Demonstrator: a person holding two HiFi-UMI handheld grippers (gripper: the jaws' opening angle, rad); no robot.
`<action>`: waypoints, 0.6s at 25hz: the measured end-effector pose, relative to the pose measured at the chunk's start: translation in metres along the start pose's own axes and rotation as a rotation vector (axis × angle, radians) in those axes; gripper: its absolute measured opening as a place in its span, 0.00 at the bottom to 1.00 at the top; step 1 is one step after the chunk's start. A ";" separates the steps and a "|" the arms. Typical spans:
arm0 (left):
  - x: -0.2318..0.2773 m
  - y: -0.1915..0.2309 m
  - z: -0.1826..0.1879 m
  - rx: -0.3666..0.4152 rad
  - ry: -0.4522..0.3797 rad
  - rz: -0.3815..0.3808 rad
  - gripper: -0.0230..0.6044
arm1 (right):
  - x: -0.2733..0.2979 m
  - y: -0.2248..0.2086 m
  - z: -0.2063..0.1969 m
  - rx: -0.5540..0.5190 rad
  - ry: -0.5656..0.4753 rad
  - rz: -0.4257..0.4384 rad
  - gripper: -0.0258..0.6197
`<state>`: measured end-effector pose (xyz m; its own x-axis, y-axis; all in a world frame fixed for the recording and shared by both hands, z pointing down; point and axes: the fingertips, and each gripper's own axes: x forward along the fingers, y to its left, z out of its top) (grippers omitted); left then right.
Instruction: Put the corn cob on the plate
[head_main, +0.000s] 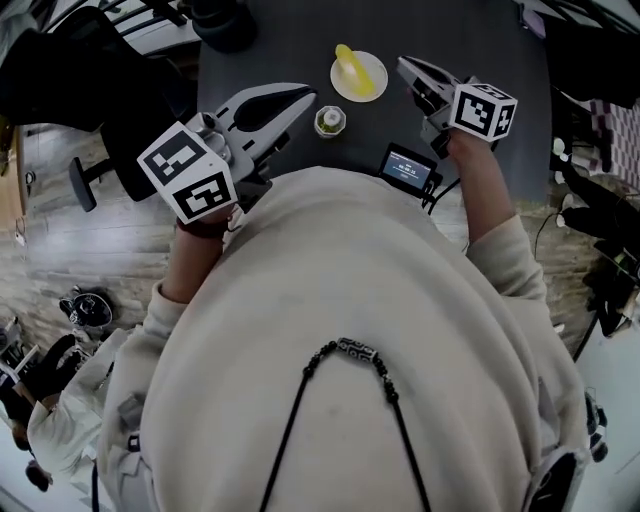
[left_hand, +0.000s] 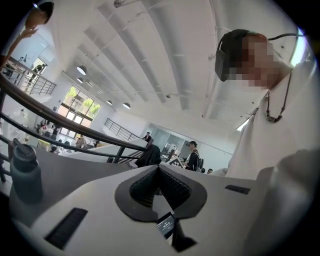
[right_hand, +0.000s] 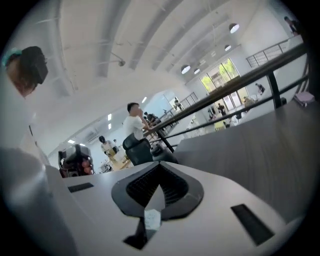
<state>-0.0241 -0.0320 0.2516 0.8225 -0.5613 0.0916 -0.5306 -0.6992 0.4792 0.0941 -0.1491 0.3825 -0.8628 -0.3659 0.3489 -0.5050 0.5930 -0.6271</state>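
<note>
**Corn cob lies on the plate, both tools empty**

Corn cob (head_main: 355, 68) rests on the small round plate (head_main: 374, 88) at the far side of the dark worktop (head_main: 480, 40), so the task looks done. What remains, as I judge it, is a clean retreat. Both tools should pull back toward the body without sweeping across the plate or clipping the small jar (head_main: 330, 122) just beside it, or the screen device (head_main: 408, 167) near the worktop's edge.

The left hand-held gripper (head_main: 305, 96) has its 2 jaws closed tip to tip with nothing between them. It points roughly level toward the plate, its marker cube close to the person's chest. The right hand-held gripper (head_main: 405, 65) is likewise closed and empty. It sits just right of the plate and tips slightly downward. Both forearms are bent and raised in front of the body, apart from the corn.
</note>
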 end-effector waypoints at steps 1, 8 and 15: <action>0.002 -0.002 0.003 0.010 0.000 -0.013 0.04 | -0.009 0.014 0.012 -0.029 -0.049 0.012 0.06; 0.016 -0.007 0.021 0.072 -0.014 -0.093 0.04 | -0.061 0.097 0.067 -0.129 -0.283 0.115 0.06; 0.020 -0.009 0.024 0.090 -0.020 -0.134 0.04 | -0.082 0.121 0.071 -0.195 -0.323 0.095 0.06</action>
<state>-0.0074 -0.0477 0.2279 0.8835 -0.4682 0.0143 -0.4331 -0.8048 0.4058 0.1056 -0.0985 0.2281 -0.8701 -0.4914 0.0383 -0.4447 0.7492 -0.4908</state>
